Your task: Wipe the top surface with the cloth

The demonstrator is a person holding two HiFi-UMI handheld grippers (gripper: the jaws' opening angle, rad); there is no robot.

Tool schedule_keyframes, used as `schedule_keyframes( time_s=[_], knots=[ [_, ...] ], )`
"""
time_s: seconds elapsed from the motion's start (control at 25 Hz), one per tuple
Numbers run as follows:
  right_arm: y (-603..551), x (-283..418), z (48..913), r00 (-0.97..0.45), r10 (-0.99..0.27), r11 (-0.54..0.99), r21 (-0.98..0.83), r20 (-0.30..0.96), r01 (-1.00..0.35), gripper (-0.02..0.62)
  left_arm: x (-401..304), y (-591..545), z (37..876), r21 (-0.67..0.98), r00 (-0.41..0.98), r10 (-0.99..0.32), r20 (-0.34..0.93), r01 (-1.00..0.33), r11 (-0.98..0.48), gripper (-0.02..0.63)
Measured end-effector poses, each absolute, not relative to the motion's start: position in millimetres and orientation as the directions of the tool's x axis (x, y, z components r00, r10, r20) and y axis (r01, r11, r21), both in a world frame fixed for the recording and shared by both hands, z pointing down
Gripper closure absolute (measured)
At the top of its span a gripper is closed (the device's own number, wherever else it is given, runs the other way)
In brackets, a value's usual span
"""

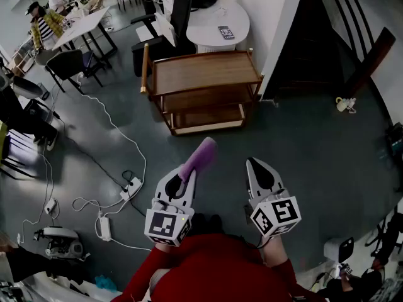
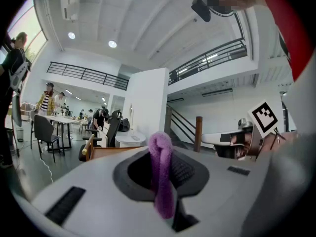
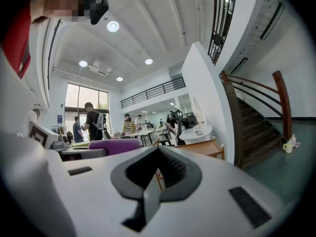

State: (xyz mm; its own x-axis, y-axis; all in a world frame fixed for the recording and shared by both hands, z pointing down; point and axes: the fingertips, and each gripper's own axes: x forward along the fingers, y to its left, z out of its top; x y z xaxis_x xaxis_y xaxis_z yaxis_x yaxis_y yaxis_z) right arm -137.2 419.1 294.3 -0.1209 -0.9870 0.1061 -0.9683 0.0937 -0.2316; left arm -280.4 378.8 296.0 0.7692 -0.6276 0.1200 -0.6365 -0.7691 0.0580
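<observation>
Note wooden trolley [image 1: 204, 73] well apart ahead, right gripper [image 1: 254, 164] closed on nothing, left gripper [image 1: 186, 176] clamped on narrowly pinched purple cloth [image 1: 199, 158], liable to slip out under wiping drag on the top shelf.

head: steeply down | gripper views: forward, level | shared: wooden cart [image 1: 204, 74]

Hanging pinched in the closed jaws of the left gripper [image 1: 186, 178]: a purple cloth [image 1: 200, 158], fuzzy, folded into a narrow loop, poking out past the jaw tips and pointing forward. Lying well apart from it, farther ahead: the top surface [image 1: 201, 72] of the wooden cart [image 1: 205, 100], a flat brown board with low rails, sitting level, not touching the cloth.
</observation>
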Motion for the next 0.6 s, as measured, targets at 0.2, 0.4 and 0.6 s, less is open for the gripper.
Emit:
schedule_keyframes(
  time_s=[0.2, 0.4, 0.6],
  knots=[
    [414, -136, 295, -0.114, -0.987, 0.085, -0.237, 0.115, -0.968, 0.583, -280, 372, 294, 0.063, 0.767, -0.631, 0.116, -0.64, -0.766, 0.552],
    [411, -145, 295, -0.12, -0.986, 0.092, -0.226, 0.116, -0.97, 0.583, -288, 370, 297, 0.07, 0.768, -0.63, 0.117, -0.639, -0.766, 0.552],
    [413, -142, 294, -0.091, -0.989, 0.061, -0.245, 0.114, -0.968, 0.583, -296, 366, 298, 0.076, 0.761, -0.638, 0.119, -0.648, -0.758, 0.552]
  ],
)
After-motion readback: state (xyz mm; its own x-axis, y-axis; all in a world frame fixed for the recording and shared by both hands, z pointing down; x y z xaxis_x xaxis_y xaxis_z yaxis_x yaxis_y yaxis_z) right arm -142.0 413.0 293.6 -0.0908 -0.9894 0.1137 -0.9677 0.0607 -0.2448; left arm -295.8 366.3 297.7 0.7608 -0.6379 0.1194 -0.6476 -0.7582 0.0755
